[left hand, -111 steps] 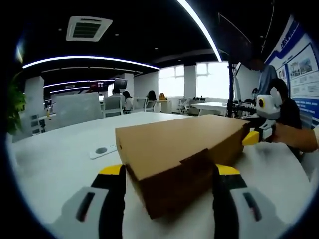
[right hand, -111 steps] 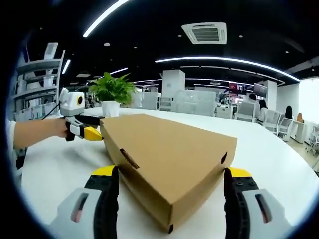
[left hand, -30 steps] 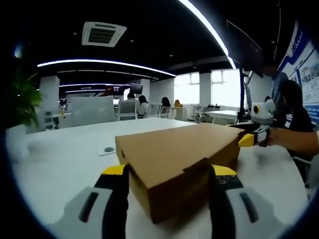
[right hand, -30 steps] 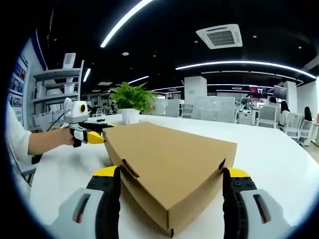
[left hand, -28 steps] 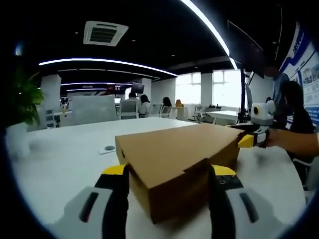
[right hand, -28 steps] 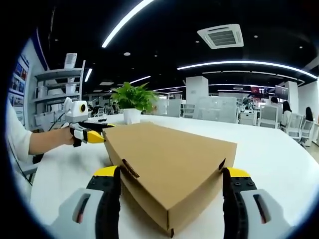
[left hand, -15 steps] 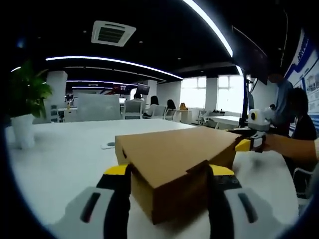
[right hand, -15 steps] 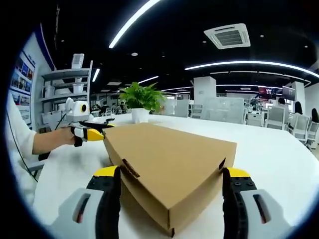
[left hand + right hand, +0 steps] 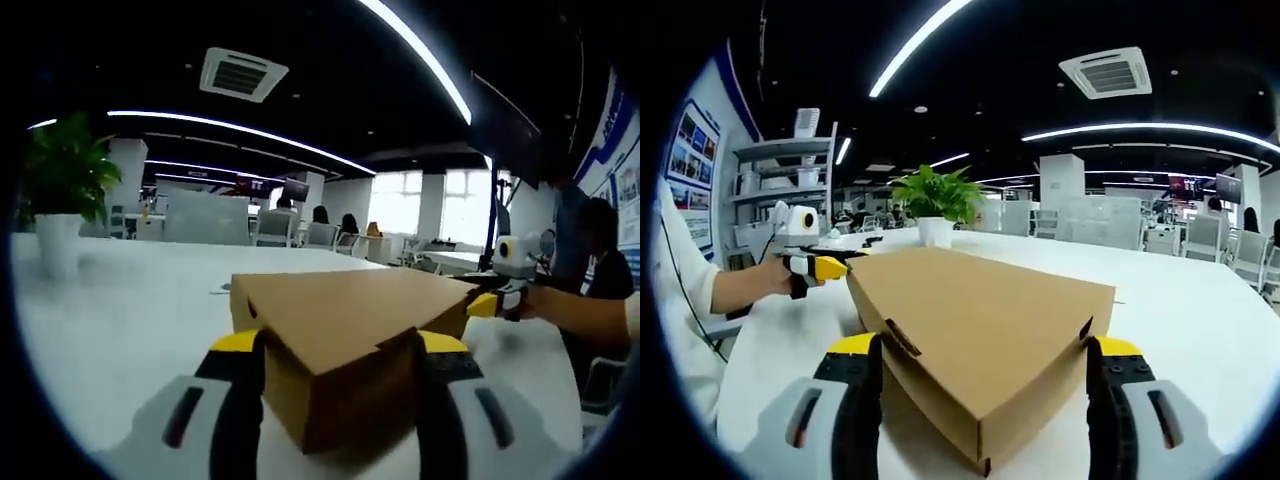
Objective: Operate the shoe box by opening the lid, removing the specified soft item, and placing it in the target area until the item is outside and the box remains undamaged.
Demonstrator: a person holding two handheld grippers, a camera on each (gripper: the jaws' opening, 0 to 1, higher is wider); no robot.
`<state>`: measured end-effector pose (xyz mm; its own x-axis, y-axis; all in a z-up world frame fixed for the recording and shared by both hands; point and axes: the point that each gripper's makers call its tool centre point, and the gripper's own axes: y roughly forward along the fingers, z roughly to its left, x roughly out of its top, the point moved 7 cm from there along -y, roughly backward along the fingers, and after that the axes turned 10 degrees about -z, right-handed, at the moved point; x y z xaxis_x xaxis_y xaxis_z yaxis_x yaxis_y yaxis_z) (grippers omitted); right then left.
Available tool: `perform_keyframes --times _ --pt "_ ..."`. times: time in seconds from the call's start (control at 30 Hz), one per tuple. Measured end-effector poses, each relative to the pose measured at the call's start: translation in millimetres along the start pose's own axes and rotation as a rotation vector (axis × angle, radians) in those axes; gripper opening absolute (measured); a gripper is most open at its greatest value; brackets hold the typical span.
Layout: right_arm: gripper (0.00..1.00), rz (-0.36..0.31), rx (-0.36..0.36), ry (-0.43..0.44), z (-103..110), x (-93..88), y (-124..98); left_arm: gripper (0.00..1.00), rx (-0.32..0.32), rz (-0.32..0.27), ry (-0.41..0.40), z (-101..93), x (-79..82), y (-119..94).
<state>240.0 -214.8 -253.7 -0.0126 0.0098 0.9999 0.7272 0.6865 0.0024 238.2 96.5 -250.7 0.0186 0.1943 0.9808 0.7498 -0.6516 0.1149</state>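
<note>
Left tongs (image 9: 338,400) straddle one end corner of the shoe box (image 9: 345,330), jaws apart on either side of the cardboard and close against it, though I cannot tell whether they press it. Right tongs (image 9: 980,400) do the same at the opposite end, spread around their own corner. So the box lies lengthwise between the two pairs, its long axis running from one to the other, resting on the white bench (image 9: 1200,310). Lid is down, flat and closed. Neither is nearer; lifting the lid looks like a job for both ends together.
</note>
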Motion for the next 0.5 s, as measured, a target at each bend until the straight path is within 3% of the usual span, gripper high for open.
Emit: perform_keyframes --times 0.5 --pt "0.85 -0.008 0.006 0.006 20.1 -0.8 -11.9 0.6 0.02 -0.022 0.008 -10.5 -1.4 -19.8"
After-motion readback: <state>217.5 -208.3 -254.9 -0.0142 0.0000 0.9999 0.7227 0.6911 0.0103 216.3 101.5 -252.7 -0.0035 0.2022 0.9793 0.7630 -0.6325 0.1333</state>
